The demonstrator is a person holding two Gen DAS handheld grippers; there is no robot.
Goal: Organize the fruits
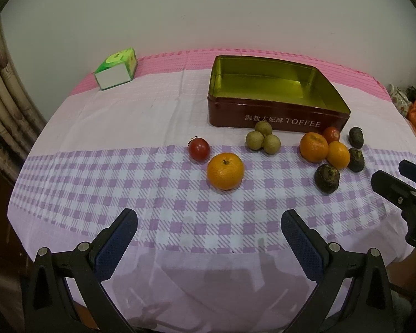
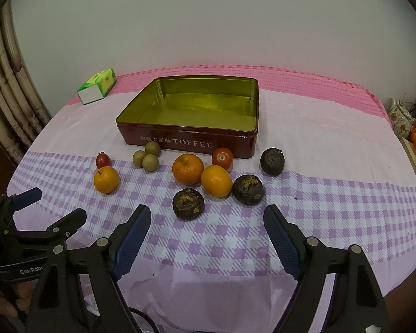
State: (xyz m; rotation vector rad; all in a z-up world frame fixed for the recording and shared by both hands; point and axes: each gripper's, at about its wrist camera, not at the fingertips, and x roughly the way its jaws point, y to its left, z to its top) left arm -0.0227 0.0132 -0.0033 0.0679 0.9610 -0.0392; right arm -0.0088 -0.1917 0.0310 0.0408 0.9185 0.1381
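Both claws hover above the near edge of the bench (image 2: 319, 127), jaws spread wide and gripping nothing: the left claw (image 1: 209, 223) faces a lone orange (image 1: 225, 171) with a red tomato (image 1: 198, 148) just beside it, and the right claw (image 2: 207, 219) faces the main cluster. There, two oranges (image 2: 187, 168) touch each other, a second tomato (image 2: 222, 158) sits behind them, and three dark, shrivelled fruits (image 2: 188, 204) lie around them (what kind, I cannot tell). Three small tan fruits (image 2: 149, 154) huddle against the front wall of the open toffee tin (image 2: 191, 144), whose gold interior holds nothing. A green tissue box (image 2: 97, 90) stands at the far left corner.
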